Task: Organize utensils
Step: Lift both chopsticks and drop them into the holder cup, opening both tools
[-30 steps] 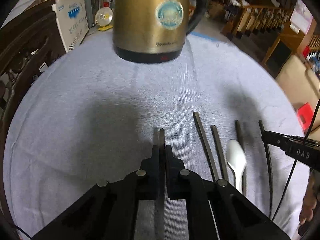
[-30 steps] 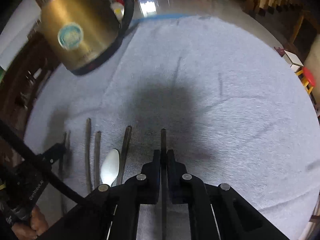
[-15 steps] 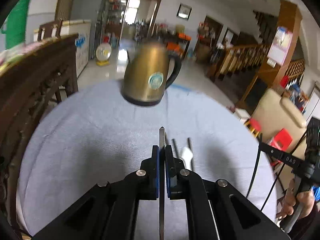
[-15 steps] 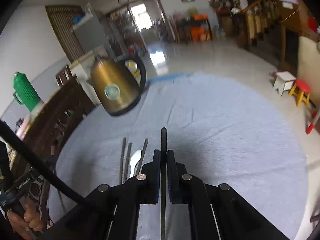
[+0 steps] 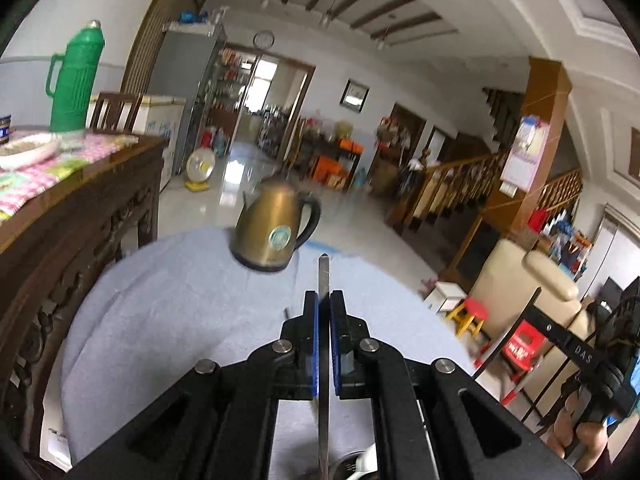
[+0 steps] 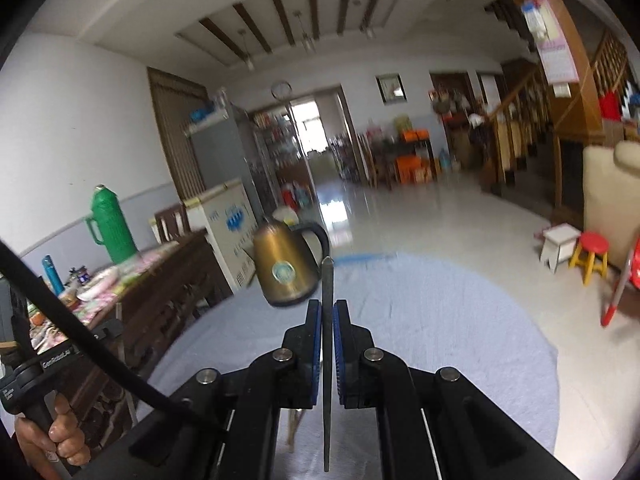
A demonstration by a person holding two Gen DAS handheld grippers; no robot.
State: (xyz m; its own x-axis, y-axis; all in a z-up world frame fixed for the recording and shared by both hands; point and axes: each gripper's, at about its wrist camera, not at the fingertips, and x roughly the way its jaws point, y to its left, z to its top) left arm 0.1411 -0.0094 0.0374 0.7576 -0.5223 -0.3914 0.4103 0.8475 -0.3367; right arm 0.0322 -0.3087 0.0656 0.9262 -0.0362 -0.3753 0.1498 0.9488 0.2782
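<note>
Chopsticks, one in each of my grippers, that's the picture. My left gripper (image 5: 323, 306) has its fingers (image 5: 311, 320) clenched on a slim grey chopstick (image 5: 323, 280), which runs straight out between the blue pads, its tip reaching toward the gold kettle (image 5: 274, 232). My right gripper (image 6: 327, 316) is the same story: fingers (image 6: 314, 328) clamped tight on a dark chopstick (image 6: 327, 280), tip lined up just right of the kettle (image 6: 286, 266) in that view. Both sticks are up off the surface (image 5: 180, 300), a round top under a pale blue-grey cloth.

The kettle stands upright at the far edge of the cloth, black handle to the right, round sticker facing me. Nearer me than the kettle, just left of my left fingers, a thin dark utensil end (image 5: 286, 314) pokes out on the cloth; I can't tell what it is. Something white (image 5: 366, 458) peeks below my left gripper, too hidden to name.

Well left of the kettle, a carved wooden sideboard (image 5: 80, 216) carries a green thermos (image 5: 74, 80). Far right of the kettle, my right hand (image 5: 580, 428) grips its handle.
</note>
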